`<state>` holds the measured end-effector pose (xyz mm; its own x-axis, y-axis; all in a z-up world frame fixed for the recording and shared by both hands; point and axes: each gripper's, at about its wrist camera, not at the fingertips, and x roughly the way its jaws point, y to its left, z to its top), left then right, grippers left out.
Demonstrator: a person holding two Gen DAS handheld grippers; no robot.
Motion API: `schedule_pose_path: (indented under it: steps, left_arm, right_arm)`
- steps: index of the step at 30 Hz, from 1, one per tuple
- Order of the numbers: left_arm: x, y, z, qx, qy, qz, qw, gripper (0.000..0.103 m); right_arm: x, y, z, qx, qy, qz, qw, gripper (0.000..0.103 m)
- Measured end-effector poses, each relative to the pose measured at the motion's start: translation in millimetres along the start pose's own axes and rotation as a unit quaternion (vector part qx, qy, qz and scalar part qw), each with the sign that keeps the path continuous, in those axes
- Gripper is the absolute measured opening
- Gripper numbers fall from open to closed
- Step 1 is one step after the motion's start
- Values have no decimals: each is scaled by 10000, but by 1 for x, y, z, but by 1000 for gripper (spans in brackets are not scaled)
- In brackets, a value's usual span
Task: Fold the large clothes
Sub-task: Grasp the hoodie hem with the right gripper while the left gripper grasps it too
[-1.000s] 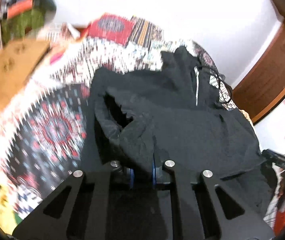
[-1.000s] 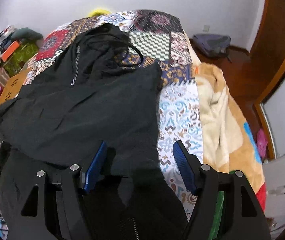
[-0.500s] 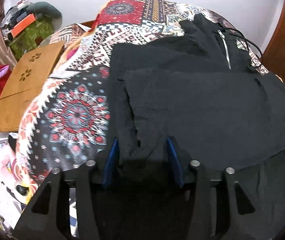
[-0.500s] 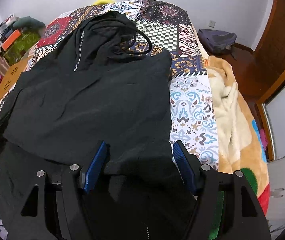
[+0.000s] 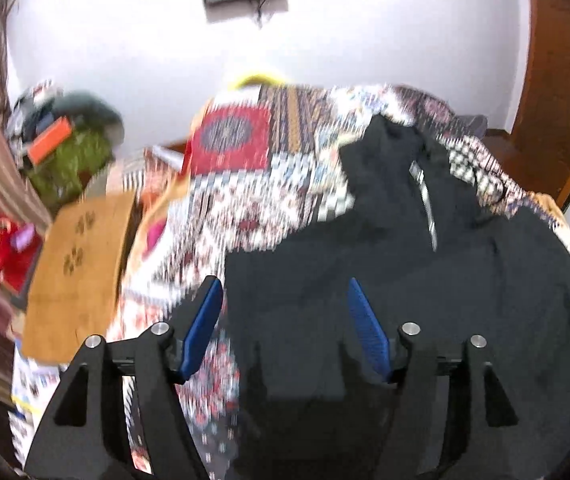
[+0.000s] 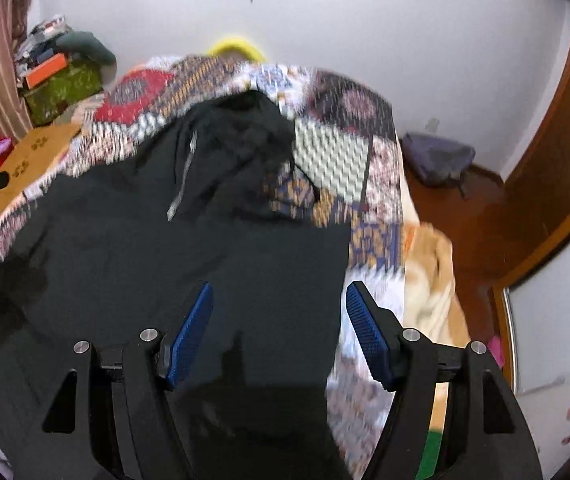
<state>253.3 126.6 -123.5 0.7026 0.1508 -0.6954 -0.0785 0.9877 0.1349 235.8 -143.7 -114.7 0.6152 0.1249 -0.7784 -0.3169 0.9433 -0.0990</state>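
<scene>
A black zip-up jacket [image 5: 425, 280] is lying spread across the patterned bedspread [image 5: 269, 184], its collar and silver zipper [image 6: 181, 184] pointing toward the far wall. The left gripper [image 5: 283, 320] is hanging over the jacket's left edge with its blue-padded fingers [image 5: 201, 328] spread wide and nothing between them. The right gripper [image 6: 277, 324] is hovering over the jacket's right edge, its blue pads [image 6: 367, 336] likewise set wide apart and gripping nothing. Both views are smeared by motion, so whether any fingertip is grazing the cloth cannot be told. A cream blanket [image 6: 433, 280] is lying just right of the bedspread. A brown cardboard box [image 5: 73, 276] is sitting to the left of the bed.
</scene>
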Motion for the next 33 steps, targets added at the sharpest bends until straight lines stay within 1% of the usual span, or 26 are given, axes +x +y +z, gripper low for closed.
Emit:
schedule_pose_path:
  steps: [2, 4, 8, 11, 19, 22, 25, 27, 29, 33]
  left_arm:
    - [1, -11, 17, 147, -194, -3, 9997, 70]
    - [6, -24, 32, 269, -300, -48, 9992, 71]
    - [25, -47, 56, 410, -379, -151, 9983, 71]
    - [46, -60, 72, 411, -349, -260, 9982, 71]
    - [126, -79, 117, 74, 89, -776, 9969, 71]
    - [153, -83, 129, 55, 219, -810, 9965, 71]
    - [183, -85, 140, 39, 368, -772, 9963, 71]
    - [201, -83, 144, -69, 470, -784, 9958, 71]
    - [220, -81, 149, -251, 610, -834, 9943, 71]
    - [249, -81, 152, -450, 833, -927, 9912, 71]
  right_arm:
    - [3, 0, 15, 9, -130, 19, 9999, 65]
    - [7, 0, 28, 38, -220, 46, 9997, 65]
    - [24, 0, 50, 146, -271, 109, 9995, 65]
    - [41, -1, 66, 240, -260, 170, 9992, 65]
    - [106, -7, 107, 505, 36, 397, 9979, 65]
    - [135, -13, 120, 715, 251, 502, 9959, 65]
    - [164, -19, 130, 1064, 432, 652, 9912, 65]
    - [183, -20, 136, 1197, 484, 589, 9899, 65]
    - [201, -18, 140, 1252, 579, 616, 9885, 65]
    - [235, -17, 145, 1312, 876, 576, 9858, 65]
